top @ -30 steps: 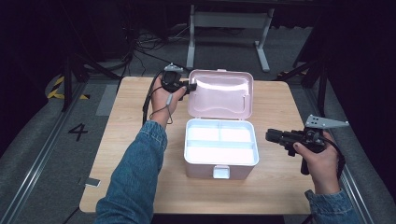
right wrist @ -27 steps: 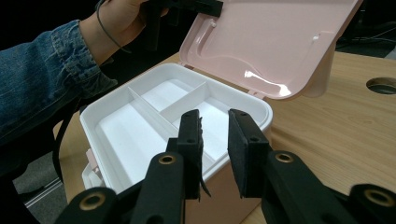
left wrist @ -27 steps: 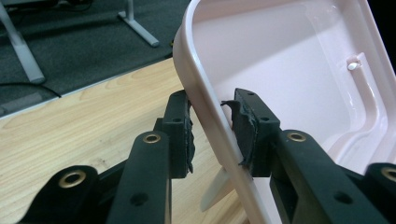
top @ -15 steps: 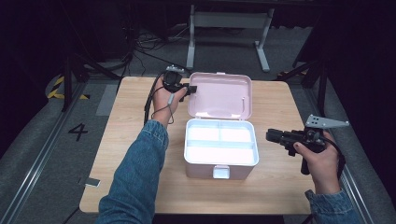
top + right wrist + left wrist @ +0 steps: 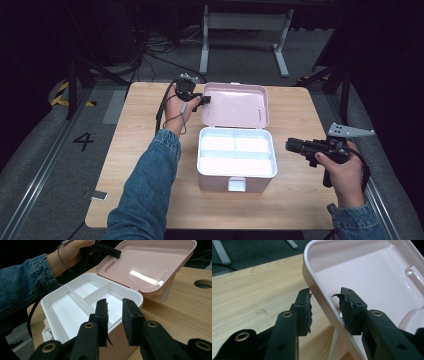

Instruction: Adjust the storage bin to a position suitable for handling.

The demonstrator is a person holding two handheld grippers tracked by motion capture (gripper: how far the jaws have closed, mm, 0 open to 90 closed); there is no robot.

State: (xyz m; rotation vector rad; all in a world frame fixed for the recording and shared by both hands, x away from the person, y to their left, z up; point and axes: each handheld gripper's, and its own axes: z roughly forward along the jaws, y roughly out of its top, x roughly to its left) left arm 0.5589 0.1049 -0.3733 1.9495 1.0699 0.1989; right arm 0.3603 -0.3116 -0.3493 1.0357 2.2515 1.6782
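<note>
A pink box (image 5: 236,182) with a white divided tray (image 5: 236,150) stands in the middle of the table. Its lid (image 5: 235,105) is open and leans back. My left gripper (image 5: 204,99) is at the lid's left edge. In the left gripper view it (image 5: 322,293) stands open, its jaws astride the lid's rim (image 5: 319,293); the right pad touches the rim and the left pad is apart from it. To the right of the box, my right gripper (image 5: 290,145) points at the box. It (image 5: 115,302) is open and holds nothing. The tray (image 5: 75,312) holds nothing.
The wooden table (image 5: 145,125) has bare room to the left and right of the box. A round hole (image 5: 203,283) is cut in the tabletop near the lid. A small grey tag (image 5: 98,195) lies at the table's front left edge. A metal stand (image 5: 245,22) stands behind the table.
The lid has tipped a little farther back with my left gripper at its edge, and the bright glare on it has gone. The right gripper has stayed put.
</note>
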